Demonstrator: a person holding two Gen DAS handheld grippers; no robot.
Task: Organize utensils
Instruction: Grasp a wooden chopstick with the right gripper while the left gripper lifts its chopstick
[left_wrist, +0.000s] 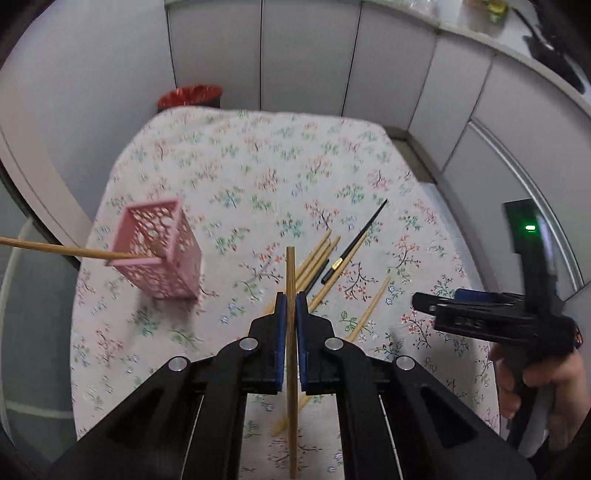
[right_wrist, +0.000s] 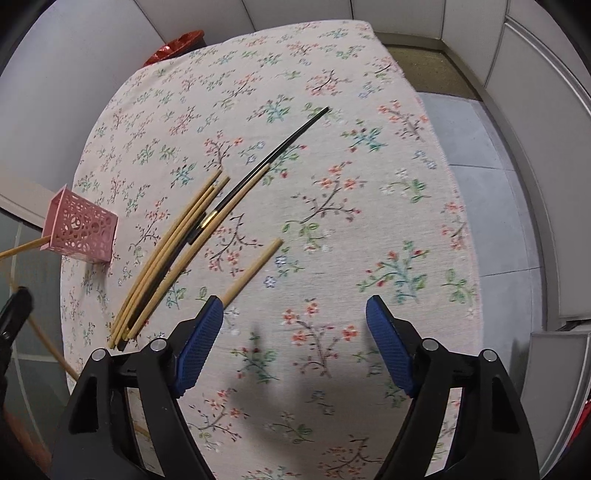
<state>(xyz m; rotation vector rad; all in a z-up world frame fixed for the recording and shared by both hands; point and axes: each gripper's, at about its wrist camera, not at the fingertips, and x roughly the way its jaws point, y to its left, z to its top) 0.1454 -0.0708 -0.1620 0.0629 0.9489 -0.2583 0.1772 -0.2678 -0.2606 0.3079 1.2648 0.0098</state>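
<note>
Pink lattice basket (left_wrist: 159, 247), tan chopsticks (right_wrist: 173, 254) — one black chopstick (right_wrist: 273, 155) — on floral cream tablecloth (right_wrist: 332, 221).

The wooden chopstick (left_wrist: 291, 332) pinched in the left gripper (left_wrist: 290, 299) runs off the bottom edge of the left wrist view, the stick poking out of the pink basket (left_wrist: 162, 251) gets cut off at the left edge, and the chopstick pile's (right_wrist: 173, 254) near ends hide behind a finger.
</note>
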